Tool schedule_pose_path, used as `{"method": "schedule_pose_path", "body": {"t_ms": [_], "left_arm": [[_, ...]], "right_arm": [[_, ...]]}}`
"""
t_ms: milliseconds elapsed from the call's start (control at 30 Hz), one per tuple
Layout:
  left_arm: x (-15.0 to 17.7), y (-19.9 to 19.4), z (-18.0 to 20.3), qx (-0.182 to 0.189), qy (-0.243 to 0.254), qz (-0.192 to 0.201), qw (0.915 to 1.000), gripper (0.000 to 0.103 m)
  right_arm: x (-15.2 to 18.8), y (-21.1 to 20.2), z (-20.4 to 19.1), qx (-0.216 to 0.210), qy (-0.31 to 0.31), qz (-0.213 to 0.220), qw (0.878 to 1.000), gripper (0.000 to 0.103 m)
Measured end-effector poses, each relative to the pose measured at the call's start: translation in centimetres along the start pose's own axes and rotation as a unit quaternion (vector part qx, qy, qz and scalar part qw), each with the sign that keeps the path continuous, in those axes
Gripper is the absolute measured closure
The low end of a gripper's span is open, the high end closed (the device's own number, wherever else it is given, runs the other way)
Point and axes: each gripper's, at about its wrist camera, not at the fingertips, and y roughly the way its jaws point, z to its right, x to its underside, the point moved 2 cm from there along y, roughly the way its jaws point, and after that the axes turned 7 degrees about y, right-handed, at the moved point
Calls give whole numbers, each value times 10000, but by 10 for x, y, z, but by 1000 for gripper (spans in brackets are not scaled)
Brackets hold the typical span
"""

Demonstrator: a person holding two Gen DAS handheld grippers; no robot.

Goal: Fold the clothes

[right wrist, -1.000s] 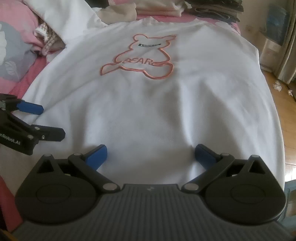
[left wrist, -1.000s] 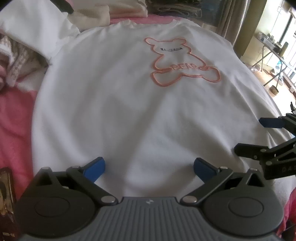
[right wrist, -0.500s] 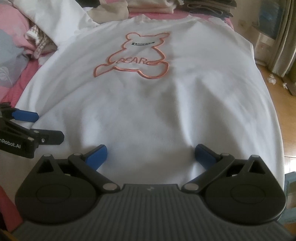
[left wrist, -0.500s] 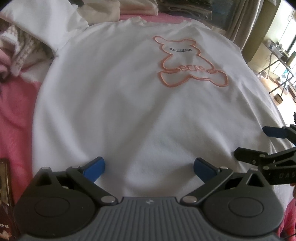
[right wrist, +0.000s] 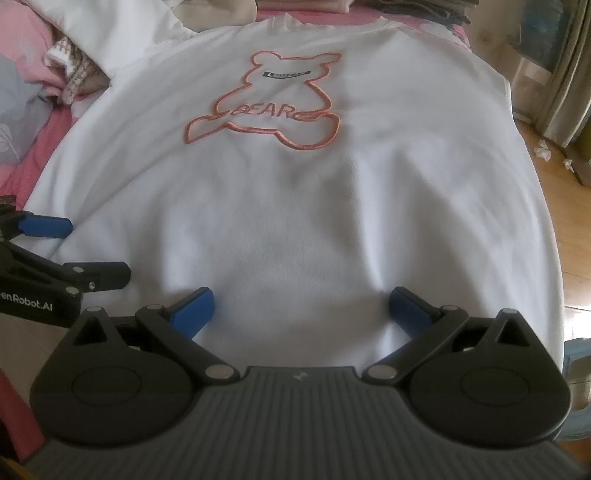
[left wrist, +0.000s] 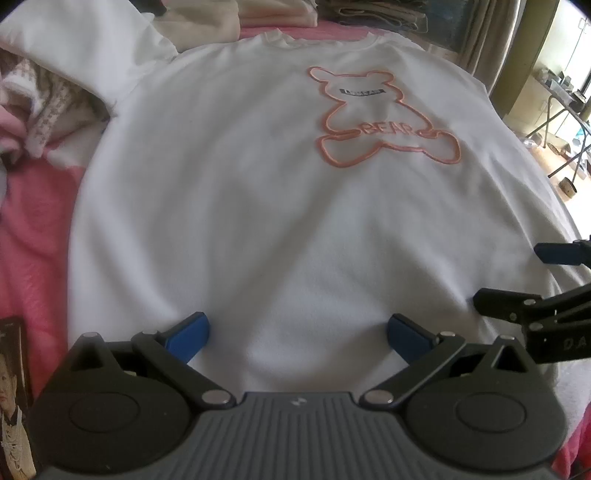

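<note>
1. Left hand-held gripper (left wrist: 297, 334): held low at the near hem of the white sweatshirt (left wrist: 280, 206), pointing along the garment toward its collar. Its jaws are spread wide, and nothing is between the blue pads (left wrist: 188, 334).
2. Right hand-held gripper (right wrist: 301, 310): same pose, level with the left unit and just beside it at the hem. Its jaws are likewise spread wide and carry nothing. Whether the pads of either unit touch the cloth cannot be told.
3. Cross-view: each unit appears at the edge of the other's view, the right one (left wrist: 532, 280) at the right margin and the left one (right wrist: 74, 251) at the left margin, both over the lower part of the garment.
4. Sweatshirt position: it lies flat, front side up, on a bed covered with pink bedding (left wrist: 33, 221), collar at the far end. One sleeve (left wrist: 85, 48) extends to the far left.
5. Sweatshirt material: soft, matte, thick-looking white fabric with shallow creases radiating from the hem area. A bear outline (right wrist: 264, 103) in raised salmon-pink stitching sits on the chest, with the word "BEAR" across it and a small dark label at the head.
6. Gripper construction: black linkage arms with metal pivot pins, round black housings and a ribbed grey body.
7. Surroundings: a knitted patterned garment (left wrist: 48, 99) lies at the left, and folded textiles (right wrist: 295, 7) are stacked beyond the collar.
</note>
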Motion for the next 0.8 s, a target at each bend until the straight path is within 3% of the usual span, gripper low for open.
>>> {"method": "schedule_pose_path", "body": {"t_ms": [200, 800], "left_arm": [[0, 0, -1, 7, 9, -3, 10000, 0], [-1, 0, -2, -8, -41, -41, 10000, 0]], "right_arm": [[6, -2, 3, -108, -89, 242, 9996, 1], [-2, -12, 6, -98, -59, 225, 9997, 1]]}}
